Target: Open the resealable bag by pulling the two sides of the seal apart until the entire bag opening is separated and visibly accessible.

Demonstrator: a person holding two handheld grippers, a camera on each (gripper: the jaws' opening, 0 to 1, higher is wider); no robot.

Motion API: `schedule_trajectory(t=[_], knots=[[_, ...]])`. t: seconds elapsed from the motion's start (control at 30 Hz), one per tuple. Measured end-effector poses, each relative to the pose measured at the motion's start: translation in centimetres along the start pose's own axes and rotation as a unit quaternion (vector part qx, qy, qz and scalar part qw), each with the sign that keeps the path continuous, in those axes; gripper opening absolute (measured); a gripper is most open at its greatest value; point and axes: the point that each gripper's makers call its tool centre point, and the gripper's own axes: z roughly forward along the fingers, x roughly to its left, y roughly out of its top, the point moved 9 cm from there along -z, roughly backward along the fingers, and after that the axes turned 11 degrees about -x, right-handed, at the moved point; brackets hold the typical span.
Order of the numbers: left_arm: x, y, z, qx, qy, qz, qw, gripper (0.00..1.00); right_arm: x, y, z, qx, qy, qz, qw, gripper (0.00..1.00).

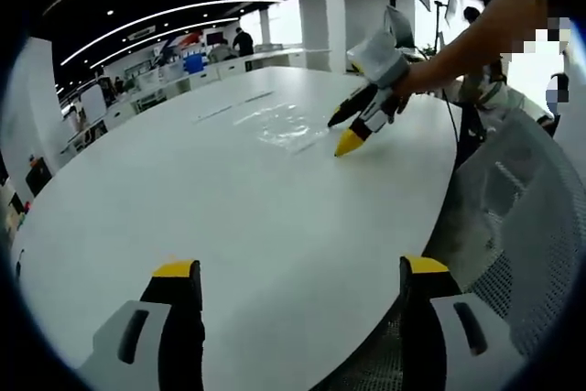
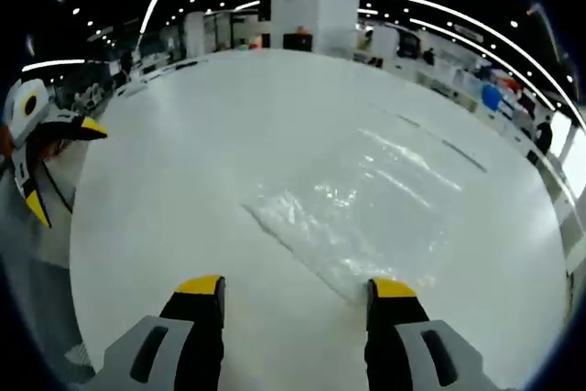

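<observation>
On the broad white oval bench (image 1: 229, 217), which takes up most of this open office, a clear resealable plastic bag (image 1: 279, 124) lies flat, well out toward the far half of the top as the left gripper view has it. In the right gripper view the same bag (image 2: 352, 212) sits just ahead of the jaw tips, its straight seal edge running slantwise across the surface, its film glinting under the ceiling lights. A pale mesh-backed chair (image 1: 526, 235) stands at the bench's edge. The left gripper (image 1: 299, 276), grey with yellow-tipped black jaws, hangs over the near rim with its jaws spread wide and nothing between them, well apart from the bag. The right gripper (image 2: 295, 290) has its jaws set wide too, empty, poised just short of the bag's near edge. From the left gripper view, that right gripper (image 1: 352, 130) points its tips down beside the bag, a person's bare forearm (image 1: 476, 34) behind it.
</observation>
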Motion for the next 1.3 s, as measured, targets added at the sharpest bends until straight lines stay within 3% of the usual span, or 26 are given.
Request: schedule_trajectory(t=[0.17, 0.23, 0.27, 0.37, 0.47, 0.6, 0.9, 1.3], knots=[[-0.2, -0.4, 0.1, 0.017, -0.01, 0.001, 0.9998, 0.89, -3.9, -0.4, 3.8, 0.032, 0.014, -0.002, 0.9994, 0.58], [-0.2, -0.3, 0.1, 0.017, -0.008, 0.005, 0.9998, 0.89, -4.3, -0.8, 4.4, 0.04, 0.019, -0.009, 0.999, 0.57], [-0.2, -0.5, 0.1, 0.023, -0.007, 0.006, 0.9997, 0.89, -4.6, -1.5, 5.9, 0.066, 0.032, -0.03, 0.9969, 0.57], [-0.3, -0.9, 0.3, 0.04, -0.012, -0.004, 0.9991, 0.88, -4.4, -2.7, 7.8, 0.103, 0.054, -0.031, 0.9927, 0.53], [-0.2, -0.9, 0.3, 0.038, -0.012, -0.02, 0.999, 0.88, -4.6, -2.8, 7.9, 0.096, 0.046, -0.004, 0.9943, 0.51], [-0.2, -0.7, 0.2, 0.033, -0.011, -0.013, 0.9993, 0.89, -2.3, -3.3, 6.8, 0.104, 0.083, -0.031, 0.9906, 0.49], [-0.4, -0.6, 0.2, 0.031, -0.016, -0.006, 0.9994, 0.9, -1.1, -3.4, 5.8, 0.105, 0.085, -0.004, 0.9908, 0.4], [-0.4, -0.5, 0.0, 0.026, -0.015, 0.0, 0.9996, 0.89, -0.2, -3.3, 5.3, 0.142, 0.104, -0.053, 0.9829, 0.13]])
